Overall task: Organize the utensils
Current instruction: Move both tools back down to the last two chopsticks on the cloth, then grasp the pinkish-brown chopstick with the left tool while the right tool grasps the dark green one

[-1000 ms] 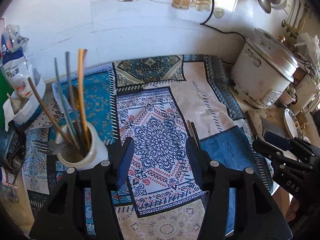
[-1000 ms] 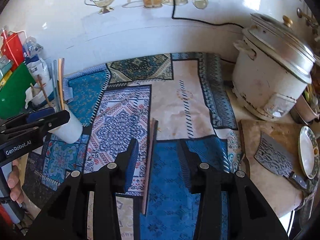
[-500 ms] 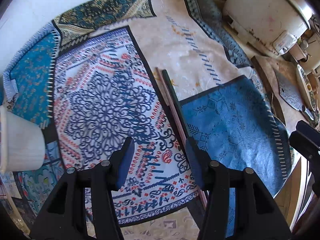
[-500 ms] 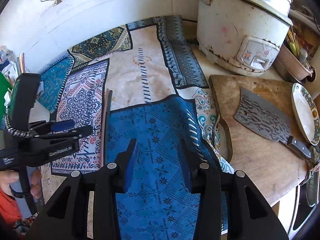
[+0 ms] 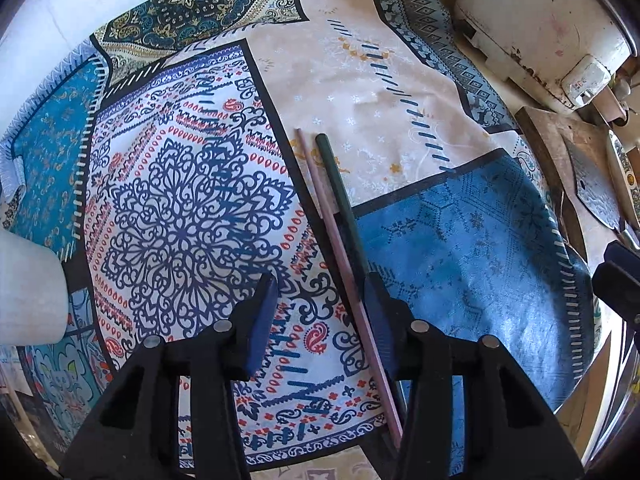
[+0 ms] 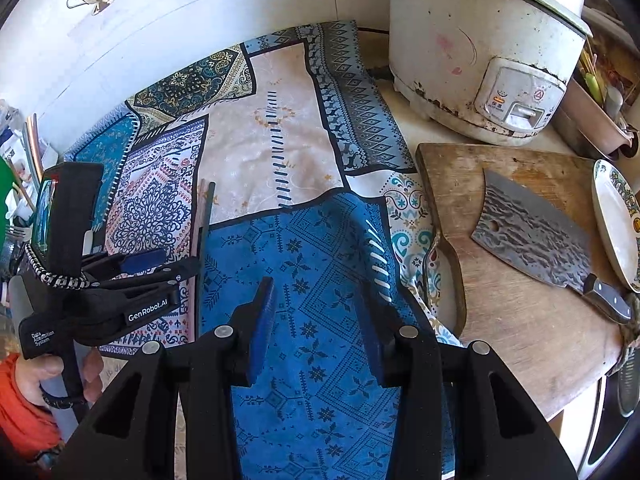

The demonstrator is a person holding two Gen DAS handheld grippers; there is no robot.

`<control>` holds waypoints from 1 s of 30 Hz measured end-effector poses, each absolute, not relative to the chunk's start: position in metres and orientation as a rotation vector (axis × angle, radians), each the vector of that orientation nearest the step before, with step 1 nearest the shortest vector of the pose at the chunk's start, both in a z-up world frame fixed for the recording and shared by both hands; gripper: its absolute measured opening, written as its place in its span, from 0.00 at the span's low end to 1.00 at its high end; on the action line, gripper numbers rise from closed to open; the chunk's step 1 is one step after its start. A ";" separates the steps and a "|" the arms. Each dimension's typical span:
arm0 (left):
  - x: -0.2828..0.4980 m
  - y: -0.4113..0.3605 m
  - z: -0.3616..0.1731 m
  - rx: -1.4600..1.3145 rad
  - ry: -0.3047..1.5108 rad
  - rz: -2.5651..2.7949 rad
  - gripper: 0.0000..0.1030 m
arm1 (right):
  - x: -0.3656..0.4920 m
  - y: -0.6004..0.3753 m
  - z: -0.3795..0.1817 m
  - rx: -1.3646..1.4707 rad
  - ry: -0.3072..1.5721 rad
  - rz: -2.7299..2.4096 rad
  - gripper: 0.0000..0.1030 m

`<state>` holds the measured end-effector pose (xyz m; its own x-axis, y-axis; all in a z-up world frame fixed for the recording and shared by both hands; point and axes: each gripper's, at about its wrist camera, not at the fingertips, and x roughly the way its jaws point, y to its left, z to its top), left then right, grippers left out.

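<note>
Black grippers, blue-padded jaws; orange sleeve (image 6: 20,412).

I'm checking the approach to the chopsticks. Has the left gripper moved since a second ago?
Yes. The left gripper has come down toward the patterned cloth, away from the white holder, and now straddles the chopsticks; jaws closing.

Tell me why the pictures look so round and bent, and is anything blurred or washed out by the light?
Left wrist view: fisheye lens curves the patterned cloth and darkens the corners; the chopsticks stay sharp, the rice cooker is sunlit and pale. Right wrist view: same bulge; the wall glares white, the cleaver and cutting board are crisp with soft shadows.
</note>
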<state>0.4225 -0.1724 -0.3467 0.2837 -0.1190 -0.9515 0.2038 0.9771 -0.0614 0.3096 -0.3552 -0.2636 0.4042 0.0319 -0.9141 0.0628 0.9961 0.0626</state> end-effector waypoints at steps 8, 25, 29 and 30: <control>0.435 -0.173 -0.356 0.160 1.223 -0.181 0.06 | 0.314 -0.348 -0.264 0.092 1.153 -0.002 0.36; 0.414 -0.090 -0.300 -0.077 1.173 -0.241 0.04 | 0.358 -0.281 -0.317 0.051 1.288 0.163 0.35; 0.405 -0.075 -0.280 -0.103 1.110 -0.206 0.04 | 0.365 -0.268 -0.332 0.032 1.328 0.168 0.35; 0.400 -0.070 -0.275 -0.117 1.103 -0.206 0.03 | 0.366 -0.265 -0.336 0.030 1.341 0.171 0.35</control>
<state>0.4005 -0.0702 -0.2747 0.4347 -0.2230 -0.8725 0.1066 0.9748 -0.1960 0.3661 -0.2654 -0.3361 0.2177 0.1408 -0.9658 -0.1059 0.9871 0.1200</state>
